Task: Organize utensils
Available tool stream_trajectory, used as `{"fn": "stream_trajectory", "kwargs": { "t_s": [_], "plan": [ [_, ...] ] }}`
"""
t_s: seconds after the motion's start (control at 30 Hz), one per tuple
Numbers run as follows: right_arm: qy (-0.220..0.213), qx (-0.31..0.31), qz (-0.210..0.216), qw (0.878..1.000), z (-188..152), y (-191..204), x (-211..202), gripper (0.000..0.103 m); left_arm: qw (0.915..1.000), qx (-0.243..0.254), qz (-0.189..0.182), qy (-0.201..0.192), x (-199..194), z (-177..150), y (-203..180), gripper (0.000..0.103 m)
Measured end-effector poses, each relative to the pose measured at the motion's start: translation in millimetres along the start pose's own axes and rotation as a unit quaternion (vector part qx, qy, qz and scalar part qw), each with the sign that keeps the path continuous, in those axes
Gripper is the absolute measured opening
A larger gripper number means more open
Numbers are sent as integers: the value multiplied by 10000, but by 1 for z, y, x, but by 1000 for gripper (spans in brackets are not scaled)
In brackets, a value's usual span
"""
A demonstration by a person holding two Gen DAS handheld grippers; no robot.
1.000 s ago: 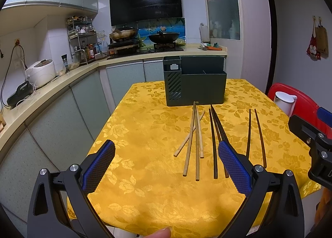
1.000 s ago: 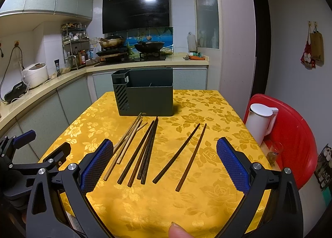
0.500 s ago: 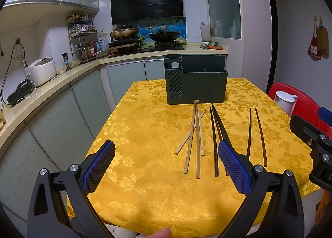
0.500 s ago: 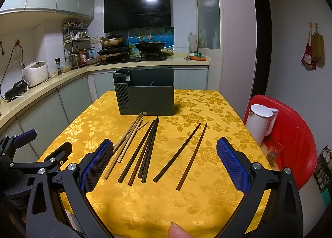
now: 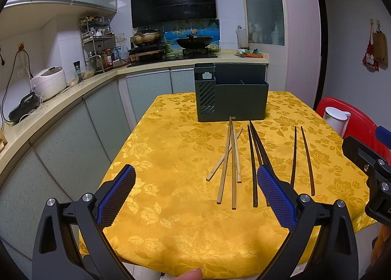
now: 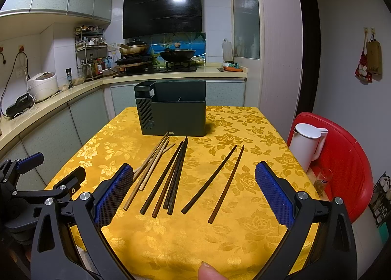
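Little is changed since the earlier frames: both views are shifted only slightly toward the table, and every chopstick is left where it lay. Nearest, the left gripper (image 5: pixel 195 187) is held above the table's near edge with its blue pads wide apart and nothing between them. The right gripper (image 6: pixel 194 187) is likewise spread wide and empty, held just beside the left one. A fingertip (image 6: pixel 211 271) is seen at the bottom edge of each view.

On the yellow tablecloth (image 6: pixel 244 231), 3 groups of chopsticks are laid side by side, pointing away. The light chopsticks (image 6: pixel 151 165) are on the left, with 1 crossed under the others. The dark chopsticks (image 6: pixel 171 182) are bunched in the middle, some touching. A brown pair (image 6: pixel 217 177) is set apart on the right, its 2 sticks close but not touching.

Beyond the tips, the dark green holder (image 6: pixel 176 116) is stood upright, with the light chopsticks' far ends just beside its base. Its compartments appear empty, as far as can be seen. A white kettle (image 6: pixel 305 143) is stood on a red stool (image 6: pixel 347 158) to the right. Farther back, a wok (image 6: pixel 177 54) is set on the stove.
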State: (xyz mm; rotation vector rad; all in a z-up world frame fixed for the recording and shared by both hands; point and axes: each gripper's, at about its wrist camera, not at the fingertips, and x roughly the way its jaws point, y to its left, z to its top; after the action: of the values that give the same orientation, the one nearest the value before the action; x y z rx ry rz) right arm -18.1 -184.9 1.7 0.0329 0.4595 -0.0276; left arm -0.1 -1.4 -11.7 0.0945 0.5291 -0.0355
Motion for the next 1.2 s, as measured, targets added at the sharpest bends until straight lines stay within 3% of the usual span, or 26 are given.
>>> {"fn": "stream_trajectory", "kwargs": {
  "t_s": [1.2],
  "plan": [
    [77,-68,2,9999,-7,2,1,97,10000,1,0,67,2,-7,7,96]
  ]
}}
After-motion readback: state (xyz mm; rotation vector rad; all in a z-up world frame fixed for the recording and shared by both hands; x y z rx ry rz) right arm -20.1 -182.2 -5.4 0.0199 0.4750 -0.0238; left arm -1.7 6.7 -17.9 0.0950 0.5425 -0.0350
